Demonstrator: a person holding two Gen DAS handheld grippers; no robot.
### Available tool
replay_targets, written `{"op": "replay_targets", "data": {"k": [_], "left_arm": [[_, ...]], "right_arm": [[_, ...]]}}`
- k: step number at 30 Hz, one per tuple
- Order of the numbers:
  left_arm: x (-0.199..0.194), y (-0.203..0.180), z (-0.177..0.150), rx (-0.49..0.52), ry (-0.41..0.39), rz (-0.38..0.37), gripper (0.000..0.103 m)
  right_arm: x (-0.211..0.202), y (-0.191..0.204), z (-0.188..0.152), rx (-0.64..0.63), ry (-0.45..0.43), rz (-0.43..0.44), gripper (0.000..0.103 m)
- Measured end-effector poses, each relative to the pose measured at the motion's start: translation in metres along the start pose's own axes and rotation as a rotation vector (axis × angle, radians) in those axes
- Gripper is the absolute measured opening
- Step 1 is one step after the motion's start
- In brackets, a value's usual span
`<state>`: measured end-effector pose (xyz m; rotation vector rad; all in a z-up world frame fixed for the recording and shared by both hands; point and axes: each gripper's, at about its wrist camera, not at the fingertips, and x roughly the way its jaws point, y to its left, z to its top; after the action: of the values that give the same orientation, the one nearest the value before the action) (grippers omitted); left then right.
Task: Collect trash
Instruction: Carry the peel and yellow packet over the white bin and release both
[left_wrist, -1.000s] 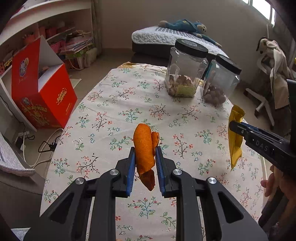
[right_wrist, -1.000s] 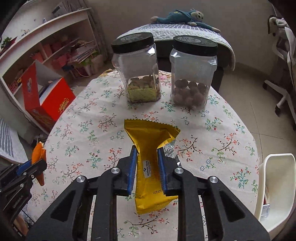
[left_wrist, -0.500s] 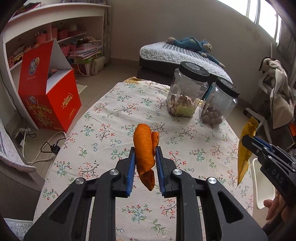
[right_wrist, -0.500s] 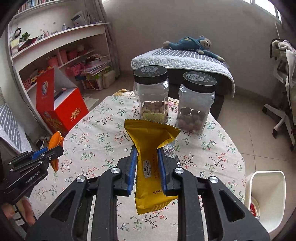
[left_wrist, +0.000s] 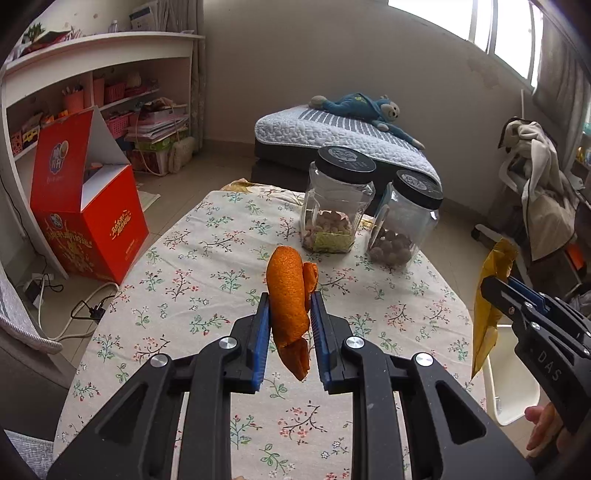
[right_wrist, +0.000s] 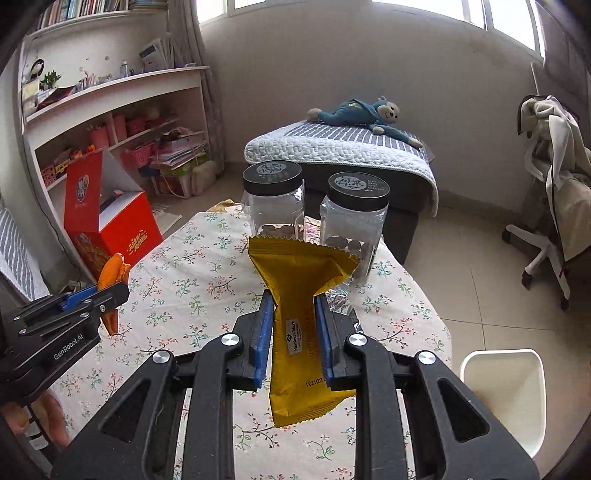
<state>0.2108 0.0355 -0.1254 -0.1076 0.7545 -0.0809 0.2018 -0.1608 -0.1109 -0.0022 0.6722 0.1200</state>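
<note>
Orange peel (left_wrist: 290, 302), curled, pebbled, pinched in left gripper (left_wrist: 289, 306); yellow wrapper (right_wrist: 301, 325), crinkled foil, pinched in right gripper (right_wrist: 294, 312), frame centre.

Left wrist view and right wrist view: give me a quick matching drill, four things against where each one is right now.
Things:
1. orange peel
2. yellow wrapper
3. two jars
4. white bin

Places:
A. on the floor beside the table
B. clamped in the right gripper
C. standing at the table's far end
D. clamped in the left gripper

Pairs: 1-D, 2-B, 3-C, 4-A
</note>
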Motion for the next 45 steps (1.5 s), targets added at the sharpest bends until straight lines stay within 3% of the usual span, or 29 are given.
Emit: {"op": "replay_targets", "data": {"k": [22, 35, 37, 39, 41, 45], "left_arm": [[0.001, -0.096, -0.008, 0.087, -0.001, -0.134, 0.023], [0.006, -0.158, -0.021, 0.159, 0.035, -0.214, 0.023], [0.007, -0.172, -0.024, 0.173, 0.041, -0.229, 0.023], [0.008, -0.186, -0.027, 0.191, 0.046, -0.244, 0.023], [0.008, -0.2, -0.031, 0.21, 0.052, -0.261, 0.023], [0.008, -0.233, -0.04, 0.247, 0.063, -0.302, 0.023]], "right_arm": [[-0.038, -0.089, -0.016, 0.102, -0.035, -0.157, 0.022], [-0.061, -0.183, -0.037, 0.255, -0.019, -0.304, 0.023], [-0.064, -0.199, -0.041, 0.281, -0.01, -0.329, 0.03], [-0.069, -0.215, -0.046, 0.316, -0.016, -0.364, 0.053], [-0.074, -0.227, -0.051, 0.341, -0.019, -0.388, 0.056], [-0.088, -0.254, -0.061, 0.399, -0.035, -0.448, 0.082]]}}
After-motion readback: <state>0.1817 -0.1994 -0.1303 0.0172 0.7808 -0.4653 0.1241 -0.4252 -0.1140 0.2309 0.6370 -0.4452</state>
